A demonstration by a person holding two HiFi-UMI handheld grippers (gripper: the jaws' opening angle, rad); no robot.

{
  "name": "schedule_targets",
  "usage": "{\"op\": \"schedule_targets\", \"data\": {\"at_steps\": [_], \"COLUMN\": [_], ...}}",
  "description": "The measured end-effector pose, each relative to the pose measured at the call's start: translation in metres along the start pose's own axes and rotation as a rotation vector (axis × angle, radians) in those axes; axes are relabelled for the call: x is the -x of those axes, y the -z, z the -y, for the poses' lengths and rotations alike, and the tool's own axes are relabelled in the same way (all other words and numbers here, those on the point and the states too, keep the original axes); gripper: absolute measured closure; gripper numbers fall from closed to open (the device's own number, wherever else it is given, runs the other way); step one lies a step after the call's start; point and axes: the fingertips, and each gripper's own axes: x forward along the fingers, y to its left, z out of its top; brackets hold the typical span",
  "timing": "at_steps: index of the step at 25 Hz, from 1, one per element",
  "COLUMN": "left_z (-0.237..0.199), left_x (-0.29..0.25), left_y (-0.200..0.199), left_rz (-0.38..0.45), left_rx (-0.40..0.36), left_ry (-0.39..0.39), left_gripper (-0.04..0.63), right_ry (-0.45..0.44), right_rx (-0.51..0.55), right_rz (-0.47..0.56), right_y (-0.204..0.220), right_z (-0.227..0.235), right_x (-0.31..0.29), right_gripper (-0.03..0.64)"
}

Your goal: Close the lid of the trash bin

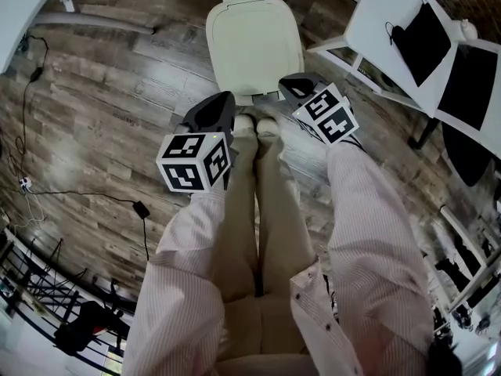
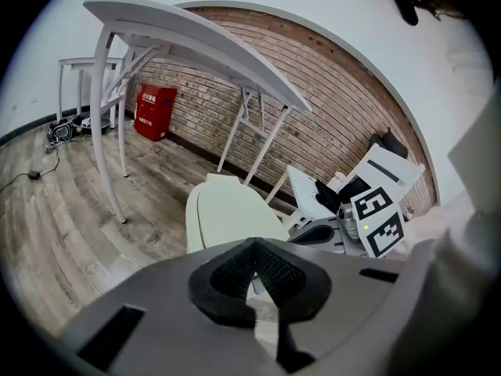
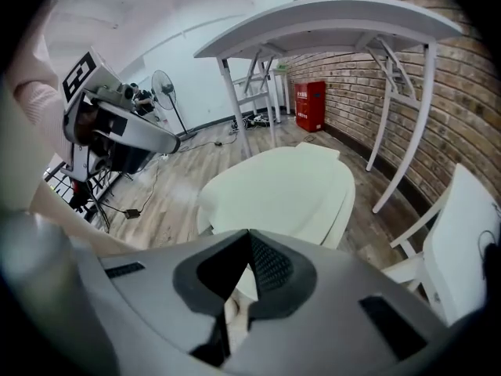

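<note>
The cream trash bin (image 1: 254,41) stands on the wood floor just beyond the person's shoes (image 1: 256,125), and its lid lies flat down on it. The same bin shows ahead of the jaws in the left gripper view (image 2: 231,214) and in the right gripper view (image 3: 286,182). My left gripper (image 1: 223,100) hangs short of the bin's near left corner, jaws together, nothing held. My right gripper (image 1: 293,84) hovers by the near right corner, shut and empty. Neither touches the bin. In their own views the left gripper (image 2: 252,245) and the right gripper (image 3: 249,237) show tips meeting.
A white folding table (image 1: 372,22) with black items stands at the right, close to the bin. Cables and a power brick (image 1: 141,208) lie on the floor at left. A red box (image 2: 154,112) sits by the brick wall, with another white table (image 2: 196,34) nearby.
</note>
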Motion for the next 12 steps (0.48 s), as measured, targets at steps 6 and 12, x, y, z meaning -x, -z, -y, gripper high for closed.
{"op": "schedule_targets", "data": {"at_steps": [6, 12], "left_z": [-0.009, -0.017], "left_x": [-0.011, -0.014], "left_y": [0.006, 0.011], "left_rz": [-0.012, -0.027], "left_rx": [0.006, 0.018], "left_ry": [0.0, -0.004], "left_gripper": [0.603, 0.603], "right_ry": [0.017, 0.022], "right_rx": [0.026, 0.041], "right_rz": [-0.069, -0.099], "right_y": [0.013, 0.016], "right_z": [-0.001, -0.002], "right_x": [-0.013, -0.018], "right_gripper": [0.612, 0.612]}}
